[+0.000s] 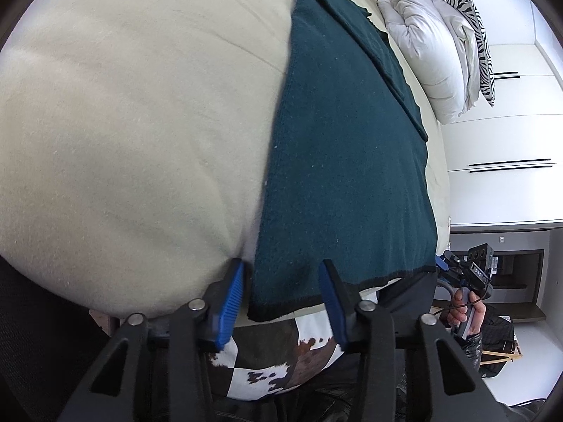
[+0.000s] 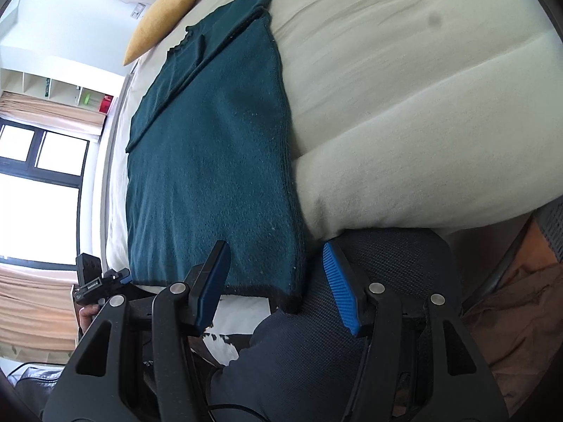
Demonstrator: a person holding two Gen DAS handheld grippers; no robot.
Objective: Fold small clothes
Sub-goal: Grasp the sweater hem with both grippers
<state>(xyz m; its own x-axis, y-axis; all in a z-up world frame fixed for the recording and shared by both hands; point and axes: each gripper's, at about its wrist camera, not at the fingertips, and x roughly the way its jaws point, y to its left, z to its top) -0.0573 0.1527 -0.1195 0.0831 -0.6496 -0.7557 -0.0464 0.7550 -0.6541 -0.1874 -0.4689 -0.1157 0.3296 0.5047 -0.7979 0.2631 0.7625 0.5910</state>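
Note:
A dark teal knitted sweater [image 1: 345,161] lies flat on the cream bed cover [image 1: 140,123], one sleeve folded over its body. My left gripper [image 1: 281,263] is at the hem's near left corner, its blue pads [image 1: 232,295] apart with the flat hem edge between them, not pinched. In the right wrist view the sweater [image 2: 211,176] runs away from me. My right gripper [image 2: 275,246] stands open over the hem's right corner, pads [image 2: 341,288] wide on either side. A hand holds each gripper: the right gripper [image 1: 468,274] and the left gripper [image 2: 98,281] each show in the other's view.
A white duvet [image 1: 429,45] and a zebra-pattern cushion [image 1: 471,28] sit at the bed's far end, with a yellow cushion [image 2: 162,17] near the sweater's neck. White cupboards [image 1: 510,123], a window [image 2: 38,193], a cowhide patchwork rug [image 1: 267,362] and a black mesh chair [image 2: 387,263] surround the bed.

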